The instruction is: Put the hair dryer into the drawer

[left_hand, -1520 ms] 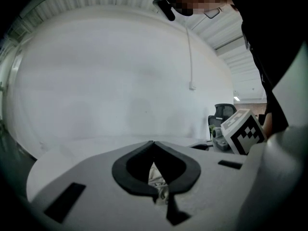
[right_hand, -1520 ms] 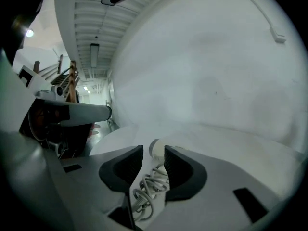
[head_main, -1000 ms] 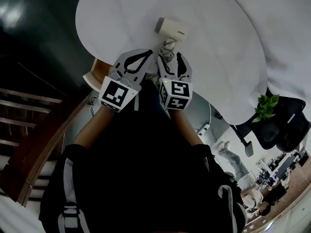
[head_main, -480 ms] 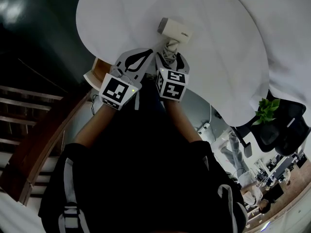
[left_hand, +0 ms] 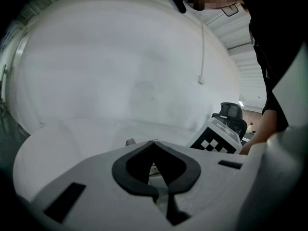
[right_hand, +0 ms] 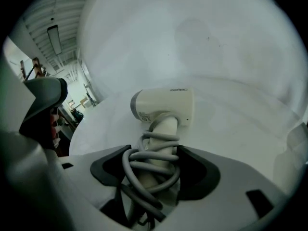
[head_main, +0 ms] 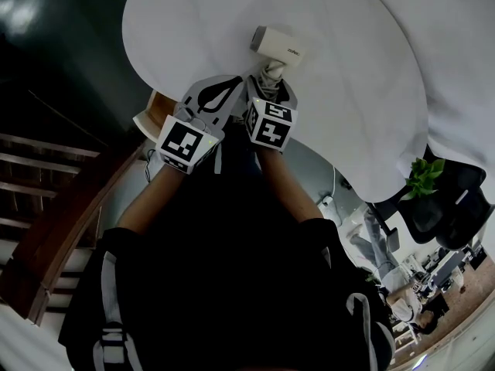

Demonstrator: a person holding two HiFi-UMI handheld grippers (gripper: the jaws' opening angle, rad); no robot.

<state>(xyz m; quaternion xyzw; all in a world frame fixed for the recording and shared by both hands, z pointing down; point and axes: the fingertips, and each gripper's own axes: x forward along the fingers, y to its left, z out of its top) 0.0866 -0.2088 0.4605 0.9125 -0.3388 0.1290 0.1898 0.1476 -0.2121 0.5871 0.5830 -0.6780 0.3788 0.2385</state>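
A round white desk (head_main: 348, 68) fills the upper part of the head view, with dark floor on its left and a green plant (head_main: 421, 178) below its right edge. The cream hair dryer (head_main: 278, 43) lies on the desk near the edge closest to you. Its body is turned sideways and its handle (right_hand: 163, 126) points back toward you. A grey cord (right_hand: 149, 170) is wound in several loops around this handle.

Your right tool (right_hand: 154, 150) points down at the dryer with its jaws wide apart. The wrapped handle stands between them, one dark pad on each side. The jaws have just been closing a little, but they do not clamp the handle. The outer loops of the cord come very close to the pads, and you cannot tell from here whether they touch.

Your left tool (left_hand: 154, 142) is just beside the right one, over the near edge of the desk. Its jaws are closed, tip against tip, and nothing is between them. It touches neither the dryer nor the cord.
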